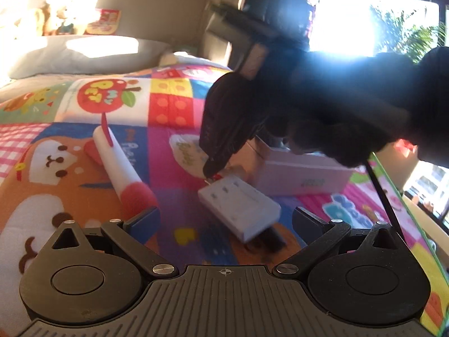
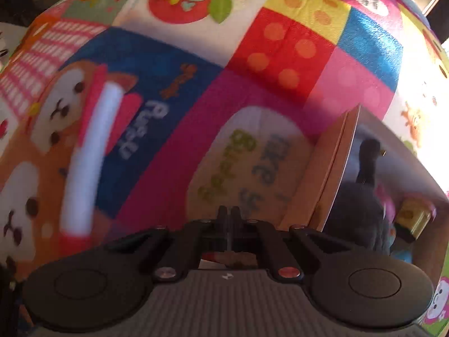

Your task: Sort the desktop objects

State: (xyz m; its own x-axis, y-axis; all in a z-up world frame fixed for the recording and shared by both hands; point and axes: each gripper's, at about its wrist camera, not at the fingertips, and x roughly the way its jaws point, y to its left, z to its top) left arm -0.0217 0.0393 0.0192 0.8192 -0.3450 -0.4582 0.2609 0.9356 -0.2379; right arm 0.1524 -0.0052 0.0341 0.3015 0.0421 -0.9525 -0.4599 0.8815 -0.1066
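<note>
The left gripper has its two black fingers wide apart and nothing is between them; it hangs low over the bright patchwork cartoon cloth that covers the work surface. The right gripper has its fingers closed together. In its own view something thin and red shows just under the closed tips, and in the left view the tips point steeply down at the near end of a small red item; whether they truly pinch it I cannot tell.

The biggest object on the cloth is the pale cardboard box with an open top, lying at the right side. In the right view its brown edge is near the gripper, and dark and coloured small things already lie inside it, so I judge it is the collecting place. Next in size is the long white foam tube with red ends, lying free at the left. Then the white flat power strip, lying between the left fingers' line and the box, with its far corner just beside the right gripper's tips.

I judge the step in hand is picking a small red item beside the power strip. The next move calls for a firm pinch, a straight lift, and a short carry to the box.
</note>
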